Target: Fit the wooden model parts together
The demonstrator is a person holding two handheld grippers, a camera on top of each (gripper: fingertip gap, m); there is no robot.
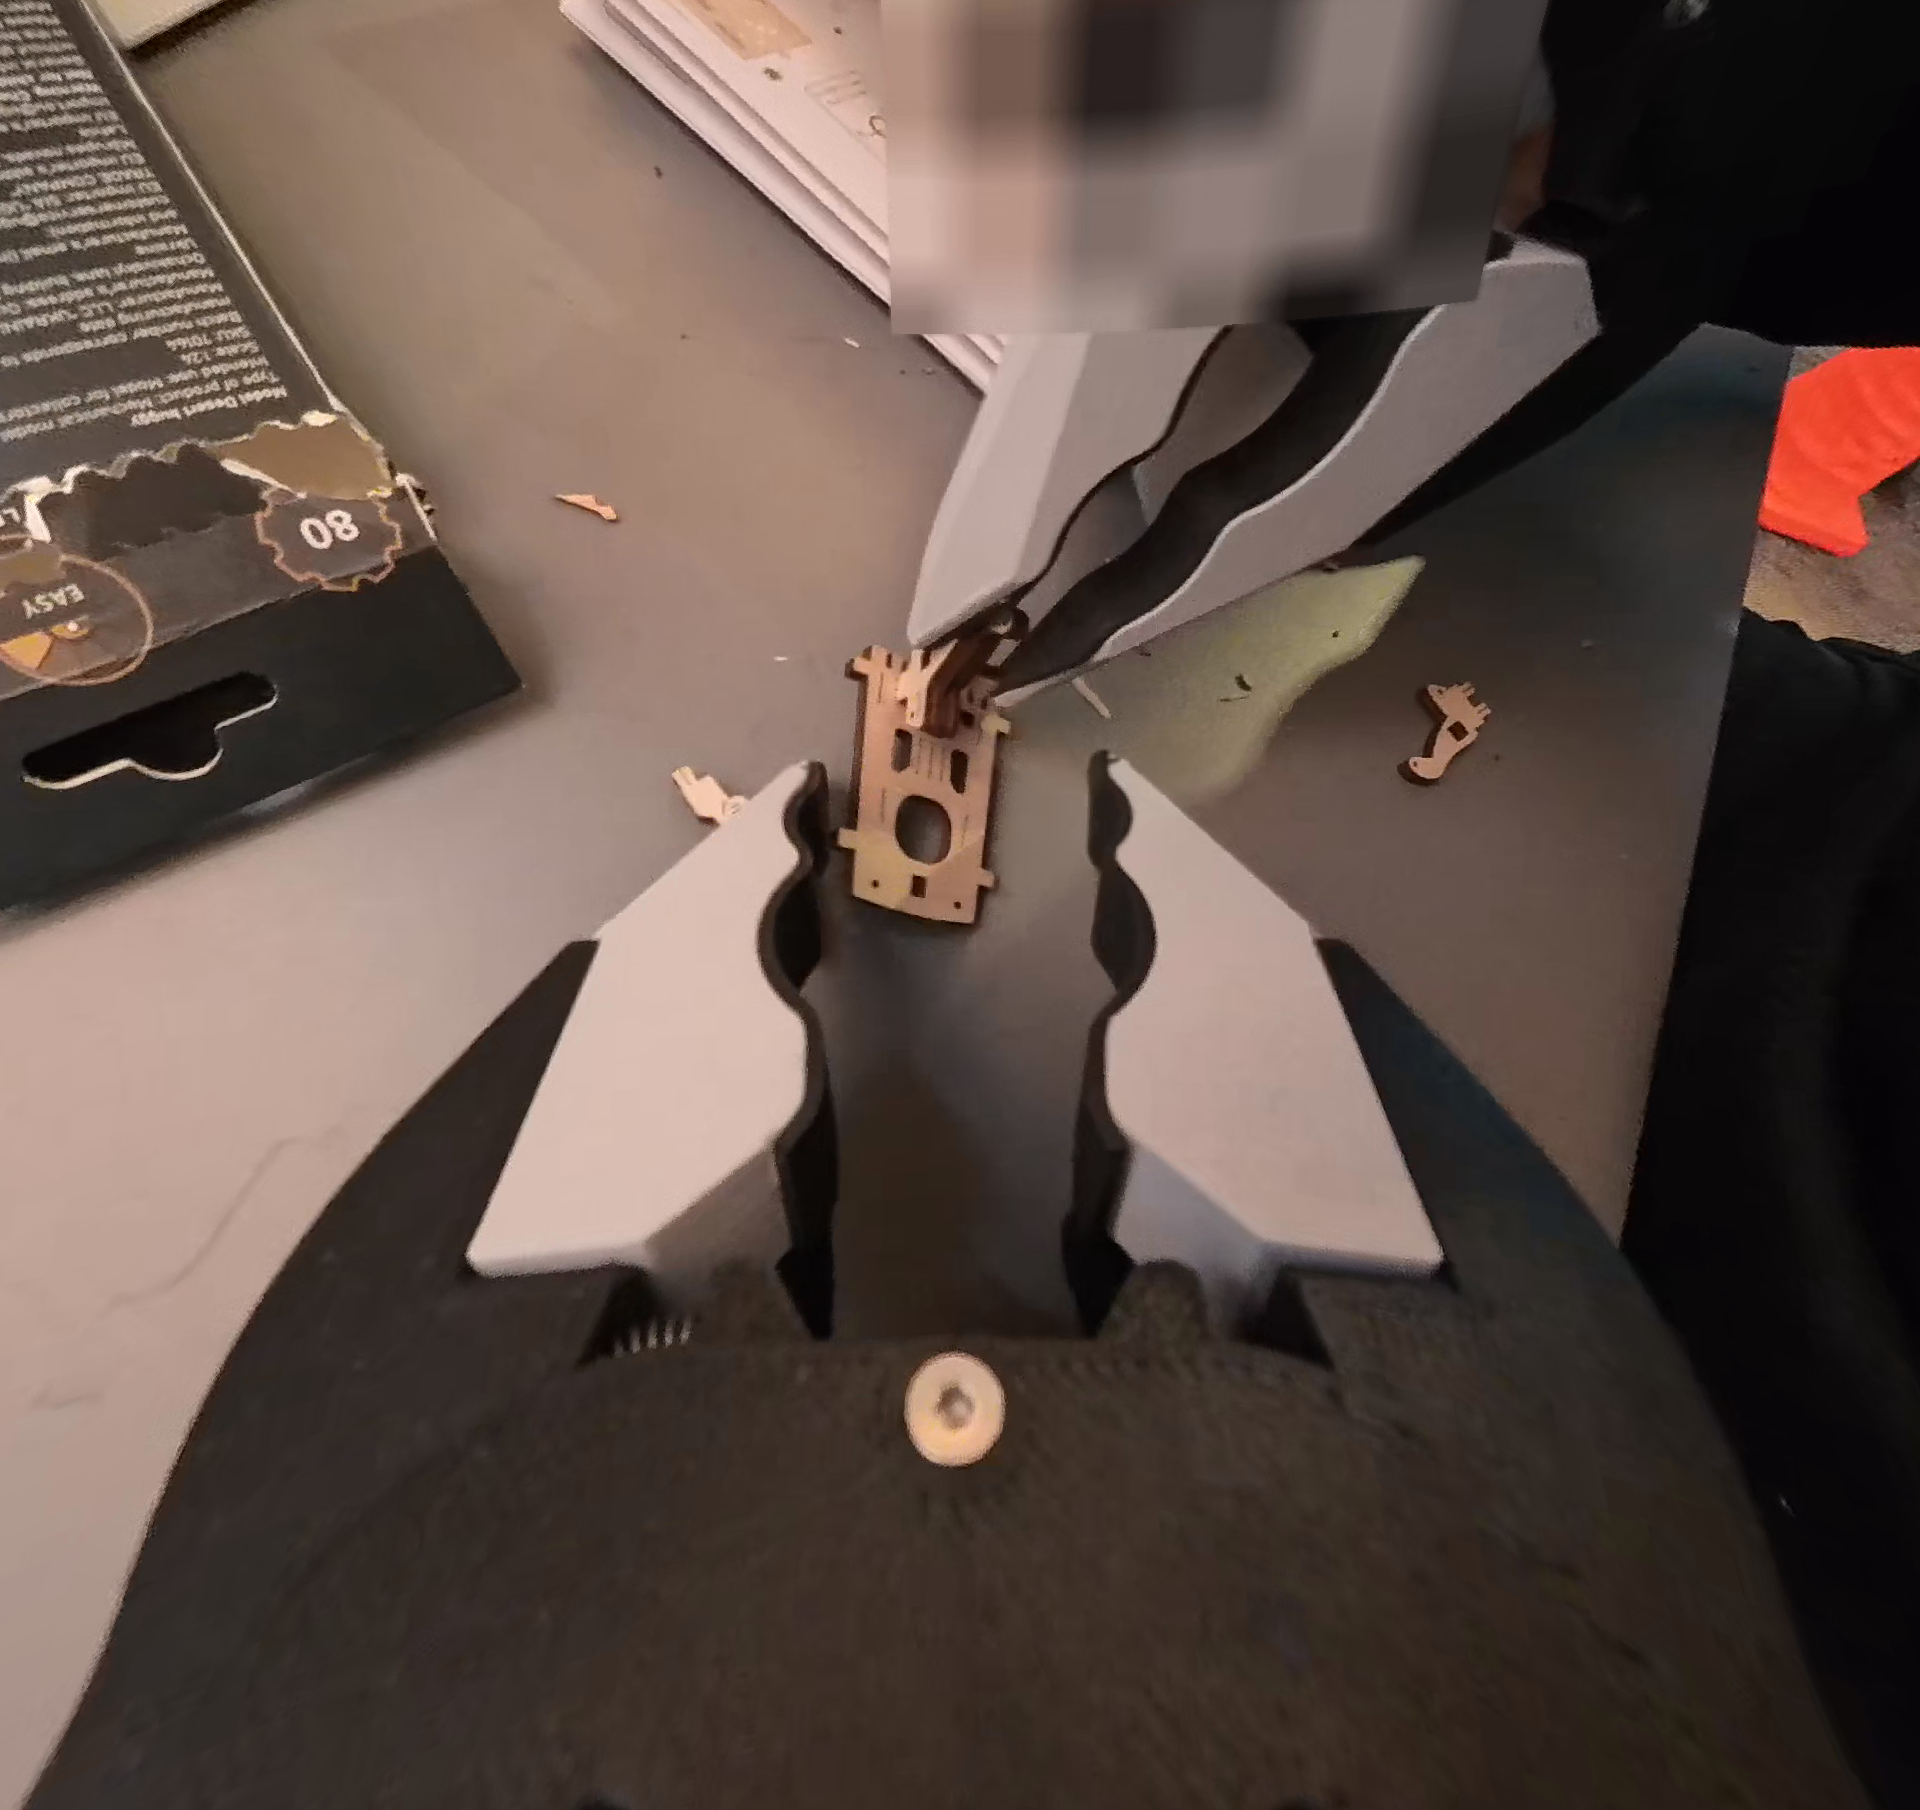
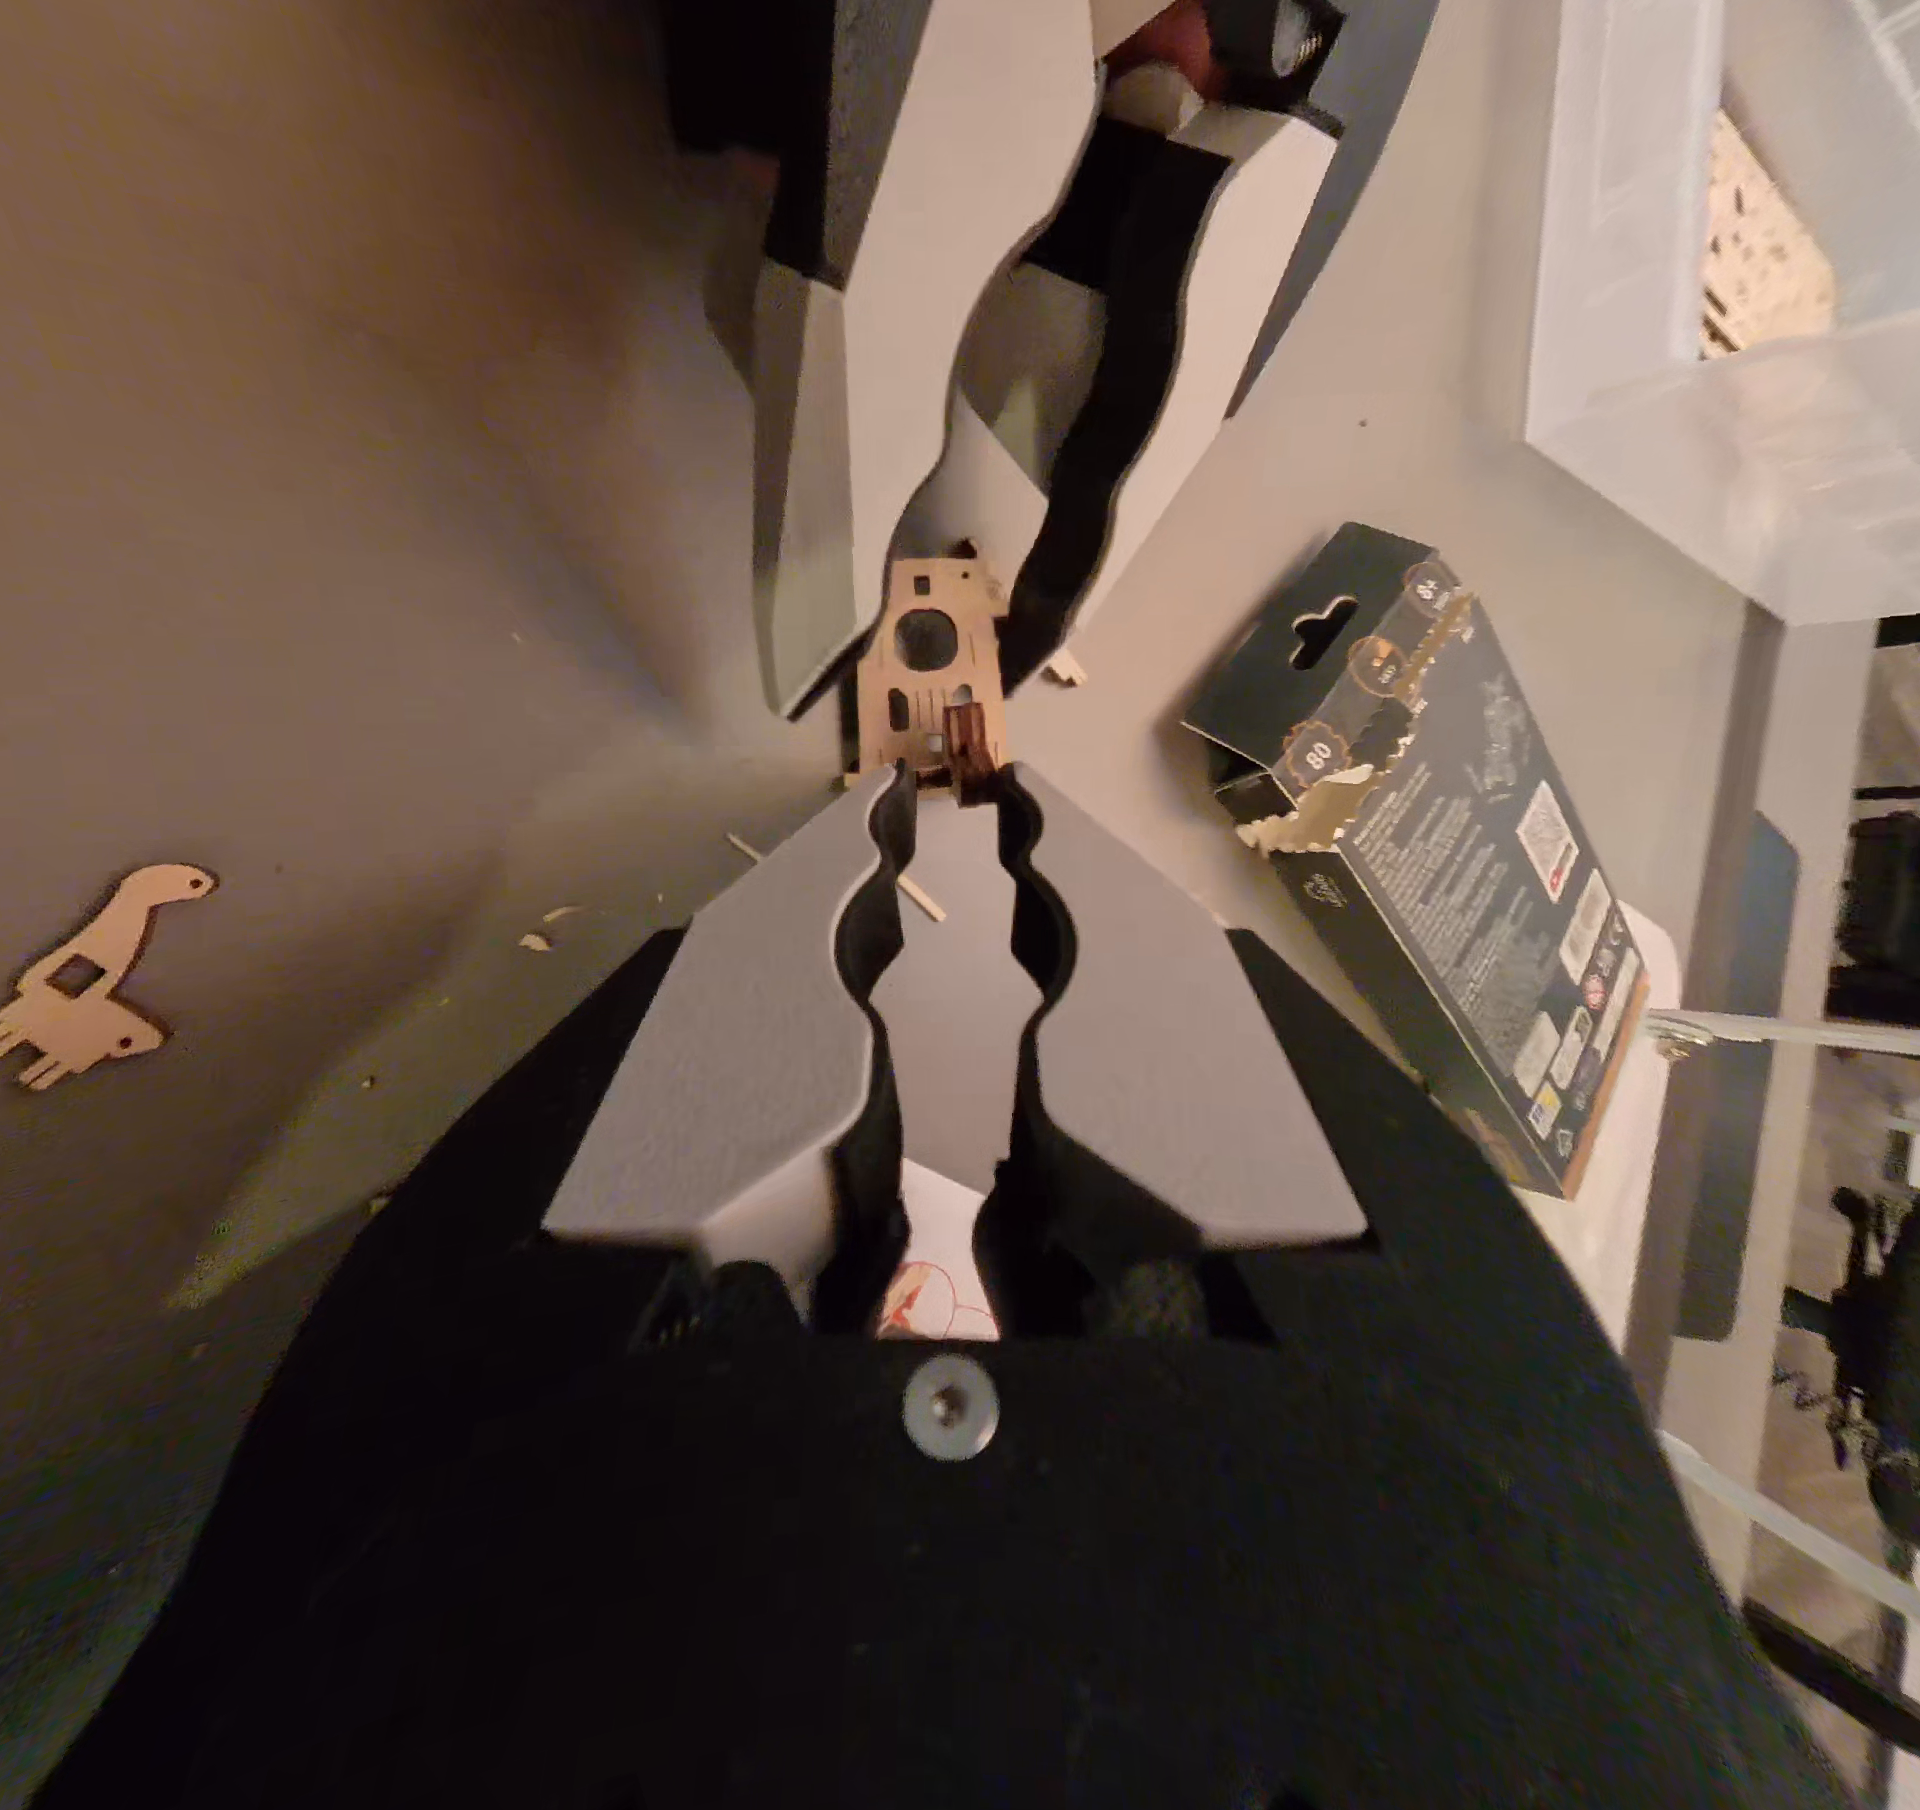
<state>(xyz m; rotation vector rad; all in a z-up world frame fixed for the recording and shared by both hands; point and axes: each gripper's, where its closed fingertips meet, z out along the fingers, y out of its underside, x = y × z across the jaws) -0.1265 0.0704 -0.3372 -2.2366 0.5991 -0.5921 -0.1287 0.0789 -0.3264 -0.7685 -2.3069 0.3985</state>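
Note:
A flat wooden plate with a round hole lies on the grey table. A small dark wooden part stands in a slot at its far end. My right gripper comes in from the upper right and is shut on that small part. In the right wrist view, the right gripper pinches the small part on the plate. My left gripper is open, its fingertips on either side of the plate's near end. The left gripper also shows from above in the right wrist view.
A loose wooden part lies to the side. A torn dark kit box, a white booklet, an orange object and a clear plastic bin surround the work spot. Small wood scraps lie about.

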